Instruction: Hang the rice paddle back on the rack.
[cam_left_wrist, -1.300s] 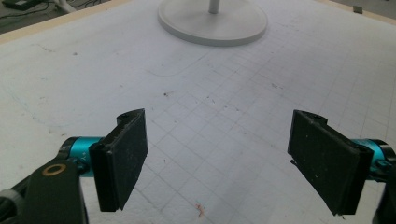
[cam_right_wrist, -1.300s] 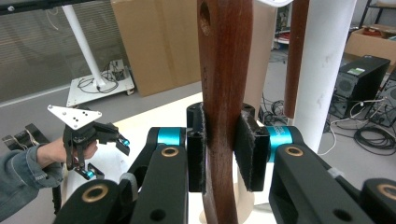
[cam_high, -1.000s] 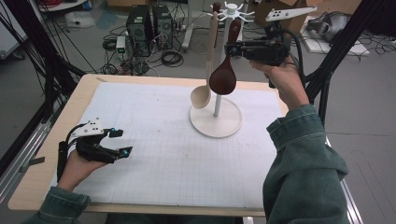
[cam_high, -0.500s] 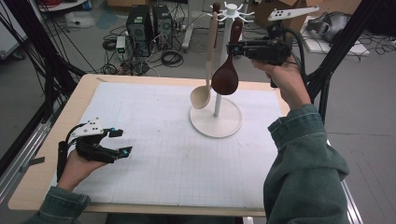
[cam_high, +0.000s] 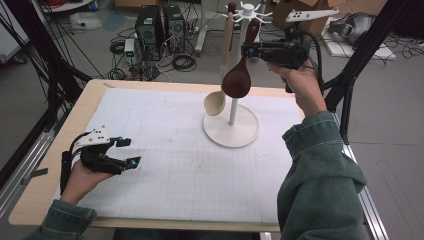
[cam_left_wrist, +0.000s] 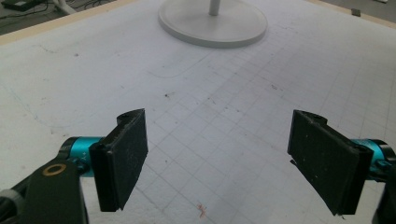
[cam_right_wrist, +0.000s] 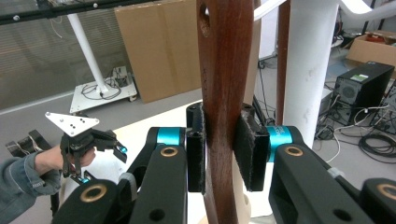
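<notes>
Right gripper (cam_high: 248, 50) clamped on the dark wooden spoon (cam_high: 237, 80) handle, now slightly higher and nearer the rack (cam_high: 231, 127) top than a second ago; hanging looks imminent. Light spoon (cam_high: 215, 103) already hung. Left gripper (cam_high: 129, 151) idle, jaws spread, on the mat (cam_high: 165, 165).

I counted two wooden spoons: one dark brown wooden spoon (cam_high: 238, 75) and one pale, light-wood spoon (cam_high: 216, 101). There was one white rack with a round base, a post and hook arms on top (cam_high: 231, 129). One white gridded mat (cam_high: 175, 160) covered the one light wooden counter (cam_high: 30, 200). I had two tongs in play, the left tongs (cam_high: 127, 152) and the right tongs (cam_high: 246, 51), each with two black pads. On the floor behind stood two black computer towers (cam_high: 160, 27).
</notes>
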